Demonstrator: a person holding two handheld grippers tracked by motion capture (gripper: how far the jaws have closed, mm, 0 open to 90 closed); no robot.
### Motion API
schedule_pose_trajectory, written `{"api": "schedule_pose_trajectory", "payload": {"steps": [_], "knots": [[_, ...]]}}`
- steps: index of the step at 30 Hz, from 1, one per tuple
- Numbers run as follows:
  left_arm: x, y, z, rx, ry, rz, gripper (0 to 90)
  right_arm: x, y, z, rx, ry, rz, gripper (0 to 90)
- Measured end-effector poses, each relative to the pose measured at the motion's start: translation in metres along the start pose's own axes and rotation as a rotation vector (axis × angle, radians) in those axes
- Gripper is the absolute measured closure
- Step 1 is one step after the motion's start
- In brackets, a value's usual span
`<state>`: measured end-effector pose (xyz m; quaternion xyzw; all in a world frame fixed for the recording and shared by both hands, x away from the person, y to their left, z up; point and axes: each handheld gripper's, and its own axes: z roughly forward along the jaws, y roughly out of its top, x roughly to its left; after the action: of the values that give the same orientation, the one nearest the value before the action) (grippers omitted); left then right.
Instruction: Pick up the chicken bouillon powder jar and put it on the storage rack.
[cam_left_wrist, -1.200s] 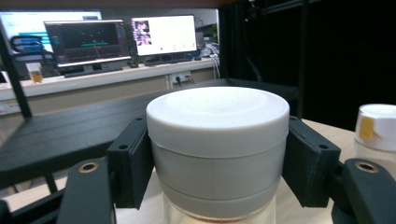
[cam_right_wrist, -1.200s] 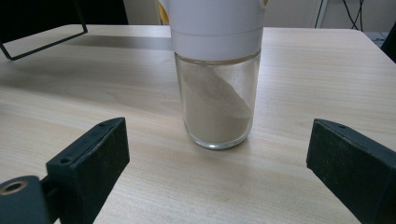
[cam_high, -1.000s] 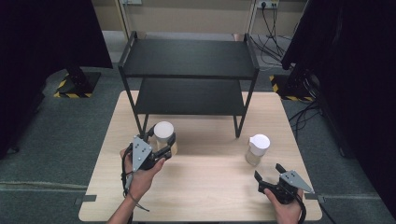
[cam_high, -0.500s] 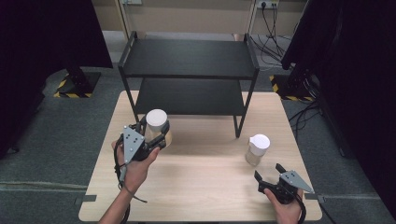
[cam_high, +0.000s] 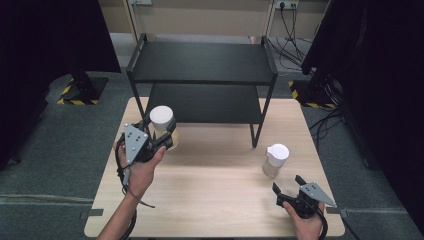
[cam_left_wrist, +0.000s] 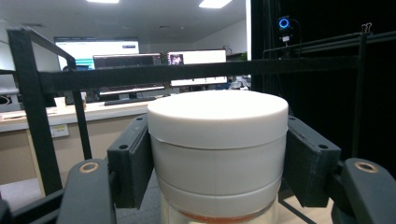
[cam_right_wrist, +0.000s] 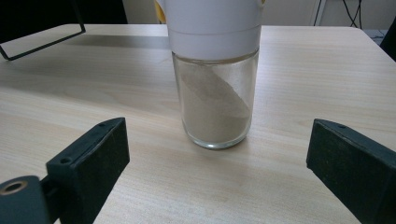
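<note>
Nearest to you, your right gripper (cam_high: 290, 190) rests low at the near right corner of the table (cam_high: 215, 200), its jaws spread wide with nothing between them. In the right gripper view the two black pads stand far apart at the bottom corners, and the second jar (cam_right_wrist: 214, 74) stands upright on the wood just beyond them, apart from both pads. That jar is clear glass with a white cap and holds a pale beige powder whose surface slopes to one side. In the high view the same jar (cam_high: 275, 160) stands a little farther from you than the right gripper, in front of the shelf rack's right front leg. Farther back on the left side, your left gripper (cam_high: 167, 136) is pinching the lidded jar (cam_high: 162, 120), and your left hand (cam_high: 140, 167) wraps around the gripper's body. In the left gripper view the pads press on both sides of that jar's (cam_left_wrist: 218, 149) wide white lid, and below the lid a strip of clear glass with an orange-brown content shows. The jar is upright in the grip, near the rack's left front leg and in front of the lower shelf. Beyond both jars, the black shelf rack (cam_high: 202, 80) stands at the far edge of the table, with two flat tiers one above the other.
</note>
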<state>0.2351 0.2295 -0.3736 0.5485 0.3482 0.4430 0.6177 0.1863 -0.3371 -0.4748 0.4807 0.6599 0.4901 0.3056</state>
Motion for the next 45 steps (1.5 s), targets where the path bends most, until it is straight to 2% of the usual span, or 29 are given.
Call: {"api": "schedule_pose_trajectory", "payload": {"steps": [5, 22, 32, 39, 45], "knots": [[0.003, 0.007, 0.004, -0.021, 0.017, -0.013, 33.5, 0.000, -0.001, 0.000, -0.003, -0.001, 0.001, 6.0], [0.004, 0.033, 0.025, -0.070, 0.061, -0.009, 33.6, -0.001, 0.000, 0.000, -0.002, 0.001, 0.006, 6.0], [0.007, 0.046, 0.032, -0.079, 0.068, -0.002, 33.6, 0.000, -0.001, 0.000, -0.006, -0.002, 0.009, 6.0], [0.014, 0.059, 0.040, -0.082, 0.086, -0.017, 33.6, 0.000, 0.000, 0.000, -0.003, -0.002, 0.010, 6.0], [0.016, 0.071, 0.045, -0.085, 0.098, -0.009, 33.6, -0.001, -0.001, 0.000, -0.005, -0.002, 0.013, 6.0]]}}
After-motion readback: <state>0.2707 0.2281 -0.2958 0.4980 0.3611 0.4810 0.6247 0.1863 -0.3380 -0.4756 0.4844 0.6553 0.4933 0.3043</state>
